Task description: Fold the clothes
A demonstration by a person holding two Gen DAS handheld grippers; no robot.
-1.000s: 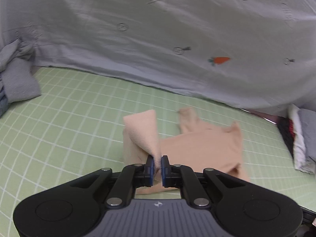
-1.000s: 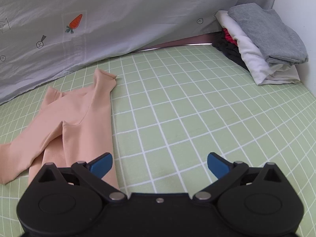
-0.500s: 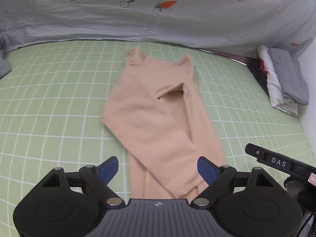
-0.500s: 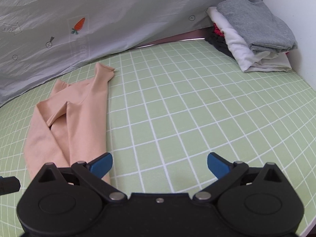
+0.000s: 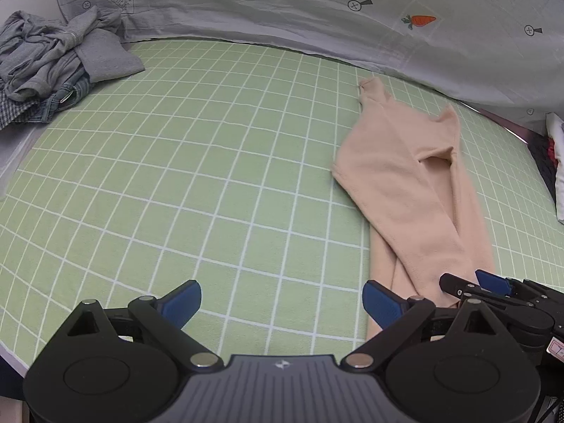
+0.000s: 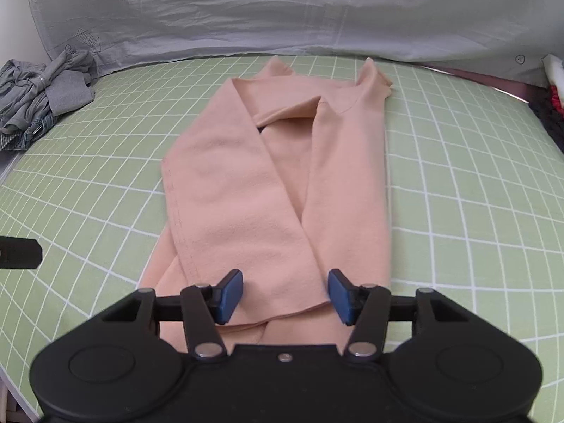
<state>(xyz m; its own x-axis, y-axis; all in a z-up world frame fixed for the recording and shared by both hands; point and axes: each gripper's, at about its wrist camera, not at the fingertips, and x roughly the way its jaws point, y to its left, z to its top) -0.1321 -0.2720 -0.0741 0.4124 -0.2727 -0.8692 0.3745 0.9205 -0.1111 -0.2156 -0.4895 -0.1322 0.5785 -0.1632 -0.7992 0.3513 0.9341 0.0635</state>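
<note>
The peach long-sleeved top lies flat on the green checked bed sheet, its sleeves now crossed over the body and its collar toward the carrot-print grey sheet hanging behind. A second ago the left tongs were pinched on a sleeve and carrying it across; they have since let go and swung off to the left, and now stand wide over bare sheet with nothing between them, their jaws opening the last little way. The right tongs, wide and off to the side a moment ago, have come over the near hem of the top and their jaws are closing, with the hem between them but the pads not yet pressing it. That suggests the sleeve fold is done and the next step is lifting the hem toward the collar.

No container is in view. A rumpled heap of grey clothes and jeans sits at the far left; a folded pile peeks in at the right edge.
</note>
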